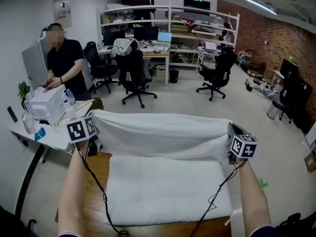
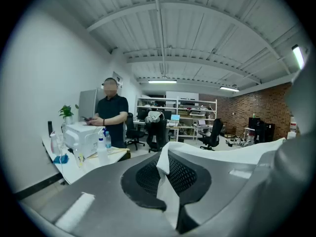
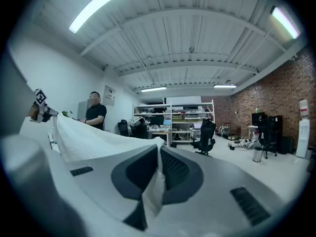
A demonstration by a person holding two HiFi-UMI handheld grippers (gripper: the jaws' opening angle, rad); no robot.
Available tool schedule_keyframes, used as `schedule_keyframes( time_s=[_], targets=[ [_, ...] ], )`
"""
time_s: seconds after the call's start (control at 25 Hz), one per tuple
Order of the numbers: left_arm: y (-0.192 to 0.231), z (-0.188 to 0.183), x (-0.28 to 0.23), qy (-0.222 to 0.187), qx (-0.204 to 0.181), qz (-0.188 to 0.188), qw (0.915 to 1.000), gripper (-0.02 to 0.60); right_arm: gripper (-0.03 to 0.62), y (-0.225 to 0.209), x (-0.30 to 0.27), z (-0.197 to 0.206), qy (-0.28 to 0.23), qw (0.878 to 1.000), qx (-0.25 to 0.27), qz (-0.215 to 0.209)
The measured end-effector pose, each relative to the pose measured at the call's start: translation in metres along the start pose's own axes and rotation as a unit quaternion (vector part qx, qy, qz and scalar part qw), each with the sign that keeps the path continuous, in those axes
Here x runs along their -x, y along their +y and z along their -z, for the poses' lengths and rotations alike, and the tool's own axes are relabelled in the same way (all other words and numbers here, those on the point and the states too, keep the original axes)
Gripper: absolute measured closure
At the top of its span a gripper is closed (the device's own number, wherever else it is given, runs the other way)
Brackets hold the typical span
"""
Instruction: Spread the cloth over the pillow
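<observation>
Two grippers hold the white cloth [image 1: 163, 135] up in the air, stretched as a wide band above the far side of the pillow [image 1: 168, 191]. Its long axis runs left to right, parallel to the far edge of the wooden worktop [image 1: 100, 164]. The top hem sags slightly between the held corners, and the rest hangs down toward the pillow. We cannot tell whether its lower edge touches the pillow. The fabric looks plain and soft, with shallow creases running along its length.

Our left gripper [image 1: 93, 116] has the top left corner. In the left gripper view its dark ribbed pads [image 2: 187, 174] are pressed together on a thin strip of the cloth. Our right gripper [image 1: 231, 128] clamps the top right corner the same way, pads [image 3: 174, 166] closed on a gathered fold.

The pillow, white and rectangular, lies flat with its long side across the worktop, leaving bare wood along the left and near edges.
</observation>
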State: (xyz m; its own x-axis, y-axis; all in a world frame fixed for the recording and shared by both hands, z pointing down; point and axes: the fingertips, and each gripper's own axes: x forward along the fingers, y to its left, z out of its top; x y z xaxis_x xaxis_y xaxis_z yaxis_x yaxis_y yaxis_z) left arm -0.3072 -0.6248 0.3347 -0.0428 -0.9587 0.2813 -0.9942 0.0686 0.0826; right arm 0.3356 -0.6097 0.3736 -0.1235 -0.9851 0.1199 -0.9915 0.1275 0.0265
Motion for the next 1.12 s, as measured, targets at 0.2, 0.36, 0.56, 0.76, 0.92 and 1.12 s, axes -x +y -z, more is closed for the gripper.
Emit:
schedule_keyframes(
  time_s=[0.2, 0.36, 0.56, 0.76, 0.92, 1.12],
  targets=[
    [0.007, 0.024, 0.021, 0.011, 0.006, -0.005, 0.9999, 0.568, 0.563, 0.007, 0.021, 0.019, 0.011, 1.000, -0.009, -0.012],
    [0.009, 0.048, 0.048, 0.026, 0.010, -0.012, 0.9995, 0.568, 0.563, 0.010, 0.045, 0.035, 0.023, 0.999, -0.016, -0.024],
    [0.017, 0.084, 0.082, 0.050, 0.014, -0.025, 0.9983, 0.568, 0.563, 0.015, 0.078, 0.058, 0.038, 0.998, -0.019, -0.037],
    [0.029, 0.122, 0.116, 0.074, 0.020, -0.038, 0.9963, 0.568, 0.563, 0.024, 0.115, 0.081, 0.058, 0.997, -0.022, -0.046],
    [0.032, 0.154, 0.146, 0.095, 0.025, -0.041, 0.9943, 0.568, 0.565, 0.018, 0.148, 0.101, 0.075, 0.996, -0.028, -0.044],
    [0.034, 0.190, 0.173, 0.116, 0.029, -0.044, 0.9918, 0.568, 0.566, 0.018, 0.176, 0.121, 0.086, 0.995, -0.035, -0.045]
  ],
)
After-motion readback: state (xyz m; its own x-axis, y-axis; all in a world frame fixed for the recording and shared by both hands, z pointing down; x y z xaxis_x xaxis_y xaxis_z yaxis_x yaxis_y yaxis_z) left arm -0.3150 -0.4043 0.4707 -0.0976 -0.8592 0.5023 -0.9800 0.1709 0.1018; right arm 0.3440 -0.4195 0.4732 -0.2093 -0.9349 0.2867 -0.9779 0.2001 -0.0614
